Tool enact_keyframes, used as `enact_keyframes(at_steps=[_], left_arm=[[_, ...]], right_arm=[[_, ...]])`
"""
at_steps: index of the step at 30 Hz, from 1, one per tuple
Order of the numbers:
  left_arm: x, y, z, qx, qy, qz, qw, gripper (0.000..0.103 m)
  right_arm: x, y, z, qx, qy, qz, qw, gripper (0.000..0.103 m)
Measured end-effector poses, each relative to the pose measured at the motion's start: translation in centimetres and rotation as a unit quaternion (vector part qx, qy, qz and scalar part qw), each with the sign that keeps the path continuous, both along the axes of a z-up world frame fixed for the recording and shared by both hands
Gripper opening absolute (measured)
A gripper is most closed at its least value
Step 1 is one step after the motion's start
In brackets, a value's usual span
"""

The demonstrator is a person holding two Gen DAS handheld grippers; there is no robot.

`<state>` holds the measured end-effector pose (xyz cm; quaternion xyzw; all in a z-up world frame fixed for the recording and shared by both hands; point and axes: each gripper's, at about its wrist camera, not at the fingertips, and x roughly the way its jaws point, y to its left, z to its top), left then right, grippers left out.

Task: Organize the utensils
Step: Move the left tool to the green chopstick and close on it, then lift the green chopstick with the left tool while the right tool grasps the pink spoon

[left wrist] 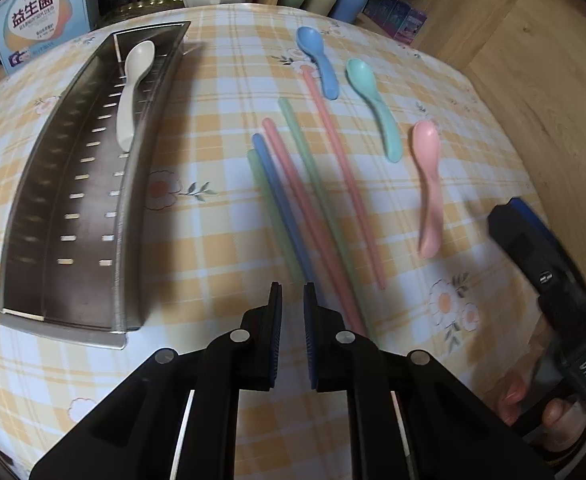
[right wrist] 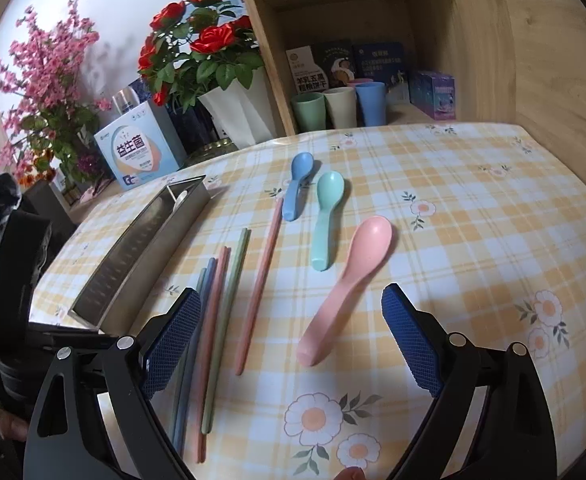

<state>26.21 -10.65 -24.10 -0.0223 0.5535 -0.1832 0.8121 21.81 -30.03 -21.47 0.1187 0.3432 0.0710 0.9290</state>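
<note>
Pink spoon (right wrist: 343, 292) lies on the desk (right wrist: 473, 240) between the right gripper (right wrist: 293, 336) jaws – open, handle pointing back at them. Left gripper (left wrist: 293, 312) nearly closed, empty – farther off, over the chopsticks (left wrist: 293, 200).

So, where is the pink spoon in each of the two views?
Left wrist view: the pink spoon lies at right of centre, bowl away from the camera.
Right wrist view: the pink spoon lies at centre, ahead of the open jaws.
Shared landmark: the teal spoon beside it.

Two close downward views, shared tablecloth (left wrist: 221, 80)
</note>
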Motion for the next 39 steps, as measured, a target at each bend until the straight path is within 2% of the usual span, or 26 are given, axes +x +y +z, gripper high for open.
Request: enact_keyframes(at_steps=[13,19,24,27,36,39], left_arm=[[-0.2,-1.5,-0.4,0.038,-0.014,-0.02,0.999,0.012],[-0.2,-1.1,-0.4,0.045,0.011,-0.019,0.9988,0.013],[-0.3,-1.0,-0.6,0.047,0.015,-0.028,0.9984,0.013],[-0.2,-1.4,-0.7,0.06,0.006,-0.037,0.9975,0.012],[2.0,-1.8,-0.8,0.053,-0.012,-0.034,0.998,0.007],[2.0,-2.2,-0.8,0.065,-0.019,-0.037,0.997,0.007]], right_arm=[[0.1,-0.2,-0.4,0.011,0.008,-0.009,1.0,0.089],[-0.2,-0.8,-0.5,0.04,0.012,-0.009,0.999,0.089],[-0.2,-1.1,-0.6,0.056,0.017,-0.012,0.998,0.089],[-0.1,-1.4,-1.0,0.064,0.026,-0.017,0.997,0.089],[0.0,-1.9,-1.0,0.082,0.03,-0.025,0.996,0.089],[-0.2,-1.9,-1.0,0.079,0.031,-0.026,0.996,0.089]])
